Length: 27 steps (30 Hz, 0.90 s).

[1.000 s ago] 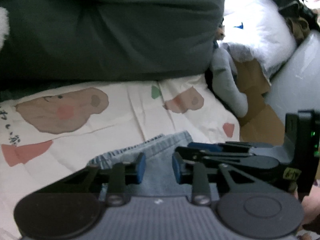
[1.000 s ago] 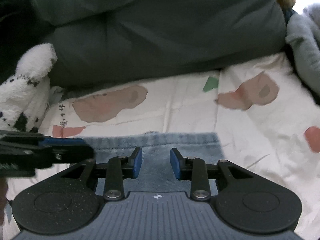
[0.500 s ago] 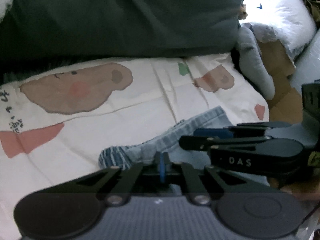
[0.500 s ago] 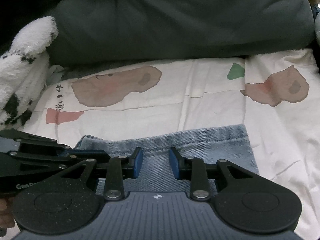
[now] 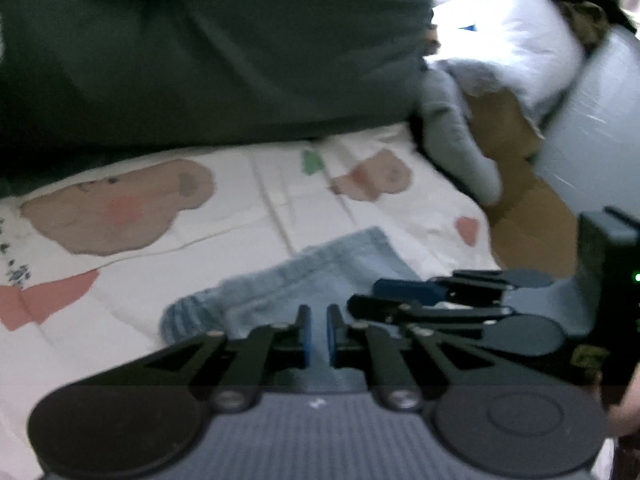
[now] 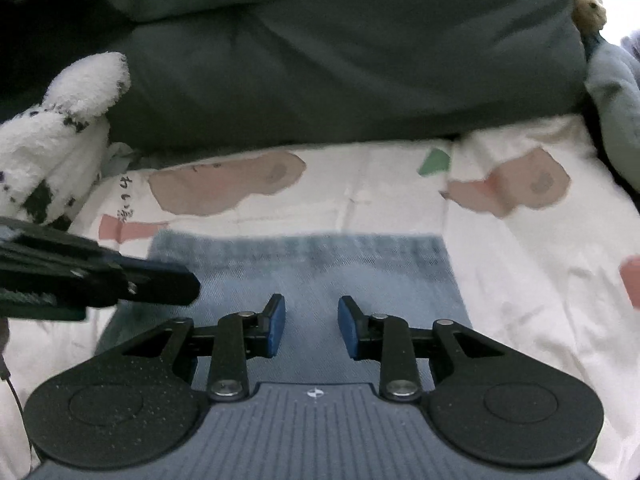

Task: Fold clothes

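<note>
A light blue denim garment (image 5: 340,264) lies folded on the printed bedsheet (image 5: 248,208), its hem edge running across the far side (image 6: 320,248). My left gripper (image 5: 318,336) hovers over its near left part. Its jaws are opening and stand a narrow slit apart, and denim shows through the slit without being pinched. My right gripper (image 6: 311,328) is open over the middle of the denim with nothing between its pads. Each gripper appears in the other's view: the right one (image 5: 372,296) beside the left, and the left one (image 6: 188,280) at the denim's left edge.
A big dark green-grey duvet (image 6: 340,60) rises behind the sheet. A white plush with black spots (image 6: 52,140) lies at the left. At the right are a grey garment (image 5: 456,152), brown cardboard (image 5: 520,200) and a white pillow (image 5: 500,40).
The left jaws were apart a second ago, closed tight half a second ago, and have now parted slightly. The bunched left corner of the denim has settled lower. The right jaws stayed the same width.
</note>
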Each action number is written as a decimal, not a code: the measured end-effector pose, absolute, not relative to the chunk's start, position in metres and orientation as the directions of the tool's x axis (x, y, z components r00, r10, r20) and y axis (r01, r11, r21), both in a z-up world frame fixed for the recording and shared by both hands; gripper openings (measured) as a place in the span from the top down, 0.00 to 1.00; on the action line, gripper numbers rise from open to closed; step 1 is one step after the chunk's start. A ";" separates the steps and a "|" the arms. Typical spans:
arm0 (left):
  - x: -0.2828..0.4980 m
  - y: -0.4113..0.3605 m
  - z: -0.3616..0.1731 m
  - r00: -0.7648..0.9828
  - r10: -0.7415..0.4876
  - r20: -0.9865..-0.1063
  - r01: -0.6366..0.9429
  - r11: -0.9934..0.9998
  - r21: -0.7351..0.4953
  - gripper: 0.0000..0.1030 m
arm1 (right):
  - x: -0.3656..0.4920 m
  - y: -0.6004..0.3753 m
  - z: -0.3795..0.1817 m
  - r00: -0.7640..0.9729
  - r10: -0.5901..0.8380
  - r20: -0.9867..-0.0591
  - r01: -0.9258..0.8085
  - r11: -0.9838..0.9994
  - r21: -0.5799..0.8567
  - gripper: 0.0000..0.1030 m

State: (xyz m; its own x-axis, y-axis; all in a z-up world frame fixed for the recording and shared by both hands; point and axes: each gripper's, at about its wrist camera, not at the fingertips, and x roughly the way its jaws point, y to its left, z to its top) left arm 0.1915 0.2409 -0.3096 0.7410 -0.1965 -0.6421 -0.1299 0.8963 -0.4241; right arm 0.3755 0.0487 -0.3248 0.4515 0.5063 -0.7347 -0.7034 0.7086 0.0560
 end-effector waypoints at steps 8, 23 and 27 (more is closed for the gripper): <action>0.188 0.239 -0.338 0.677 -0.164 -0.717 -0.150 0.923 -0.353 0.97 | 0.374 0.037 -0.345 0.464 0.463 -0.755 -0.680 0.733 0.032 0.64; 0.164 0.212 -0.334 0.639 -0.212 -0.739 -0.066 0.943 -0.327 0.91 | 0.344 0.010 -0.341 0.469 0.446 -0.762 -0.663 0.748 0.030 0.63; 0.162 0.202 -0.338 0.603 -0.183 -0.777 -0.027 0.968 -0.249 0.91 | 0.334 -0.001 -0.348 0.457 0.406 -0.791 -0.676 0.737 -0.013 0.63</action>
State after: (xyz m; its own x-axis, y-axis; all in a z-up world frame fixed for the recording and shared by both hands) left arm 0.1623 0.2024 -0.3375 0.6028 -0.1827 -0.7767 -0.0268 0.9683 -0.2485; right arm 0.3340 -0.0009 -0.3478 0.4569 0.4061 -0.7914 -0.6763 0.7366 -0.0125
